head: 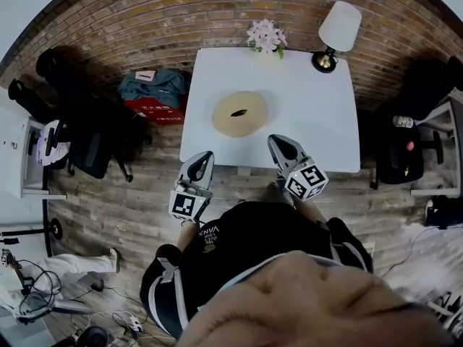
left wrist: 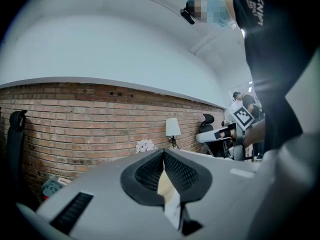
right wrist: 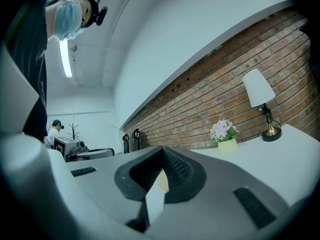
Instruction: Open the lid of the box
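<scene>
A round tan box (head: 239,113) with a dark handle on its lid lies in the middle of the white table (head: 318,100). A sliver of the box (left wrist: 164,184) shows past the shut jaws in the left gripper view, and the box (right wrist: 162,180) shows likewise in the right gripper view. My left gripper (head: 205,155) hovers at the table's near edge, left of the box, shut and empty. Just in front of the box, over the near edge, my right gripper (head: 278,141) is also shut with nothing in it. Neither gripper touches the box.
A pot of pale flowers (head: 265,38) and a white-shaded lamp (head: 335,33) stand at the table's far edge by the brick wall. Left of the table sit a red crate with cloth (head: 154,96) and a black chair (head: 87,139). Another chair (head: 405,147) stands on the right.
</scene>
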`<state>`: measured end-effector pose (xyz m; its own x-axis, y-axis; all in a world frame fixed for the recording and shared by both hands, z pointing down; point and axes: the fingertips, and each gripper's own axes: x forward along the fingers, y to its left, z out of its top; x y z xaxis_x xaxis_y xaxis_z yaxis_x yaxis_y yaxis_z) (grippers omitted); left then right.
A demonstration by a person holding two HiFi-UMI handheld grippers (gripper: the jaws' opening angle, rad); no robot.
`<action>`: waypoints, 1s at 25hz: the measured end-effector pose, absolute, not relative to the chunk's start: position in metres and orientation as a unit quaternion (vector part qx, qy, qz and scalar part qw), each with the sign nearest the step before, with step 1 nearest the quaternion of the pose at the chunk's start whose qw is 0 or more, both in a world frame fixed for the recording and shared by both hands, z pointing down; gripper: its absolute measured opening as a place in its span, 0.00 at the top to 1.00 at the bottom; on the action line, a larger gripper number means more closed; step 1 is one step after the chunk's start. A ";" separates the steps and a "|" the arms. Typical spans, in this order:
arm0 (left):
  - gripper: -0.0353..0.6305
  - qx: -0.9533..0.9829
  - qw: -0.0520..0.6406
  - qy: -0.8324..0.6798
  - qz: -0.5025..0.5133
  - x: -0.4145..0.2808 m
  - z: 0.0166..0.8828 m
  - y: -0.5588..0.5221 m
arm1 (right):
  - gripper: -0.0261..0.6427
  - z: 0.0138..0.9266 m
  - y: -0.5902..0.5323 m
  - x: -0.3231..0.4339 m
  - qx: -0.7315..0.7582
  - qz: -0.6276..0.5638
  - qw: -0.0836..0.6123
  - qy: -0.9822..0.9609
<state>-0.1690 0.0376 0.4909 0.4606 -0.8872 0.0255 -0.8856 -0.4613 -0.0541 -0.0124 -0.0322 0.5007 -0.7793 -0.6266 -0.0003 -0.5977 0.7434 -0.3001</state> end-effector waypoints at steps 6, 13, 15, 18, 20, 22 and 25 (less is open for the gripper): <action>0.93 -0.858 0.012 0.513 -0.026 -0.154 0.493 0.003 | 0.97 0.505 -0.063 -0.004 -0.328 -0.145 0.040 0.933; 0.93 -0.866 0.030 0.495 -0.055 -0.133 0.500 -0.035 | 0.97 0.504 -0.101 0.008 -0.317 -0.140 0.031 0.937; 0.93 -0.865 0.029 0.498 -0.056 -0.128 0.500 -0.045 | 0.97 0.507 -0.111 0.012 -0.317 -0.141 0.026 0.938; 0.93 -0.866 0.032 0.494 -0.072 -0.123 0.506 -0.060 | 0.97 0.509 -0.127 0.018 -0.317 -0.142 0.024 0.938; 0.93 -0.865 0.032 0.495 -0.077 -0.116 0.509 -0.071 | 0.97 0.510 -0.138 0.023 -0.315 -0.142 0.023 0.938; 0.93 -0.863 0.029 0.498 -0.078 -0.111 0.514 -0.080 | 0.97 0.513 -0.147 0.027 -0.311 -0.144 0.021 0.939; 0.93 -0.862 0.022 0.500 -0.072 -0.106 0.519 -0.091 | 0.97 0.517 -0.153 0.030 -0.305 -0.144 0.017 0.941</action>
<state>-0.1060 -0.0906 0.5189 0.4886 -0.8664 0.1032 -0.8601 -0.4982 -0.1101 0.0296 -0.1531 0.5165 -0.8134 -0.5788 0.0569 -0.5693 0.7723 -0.2819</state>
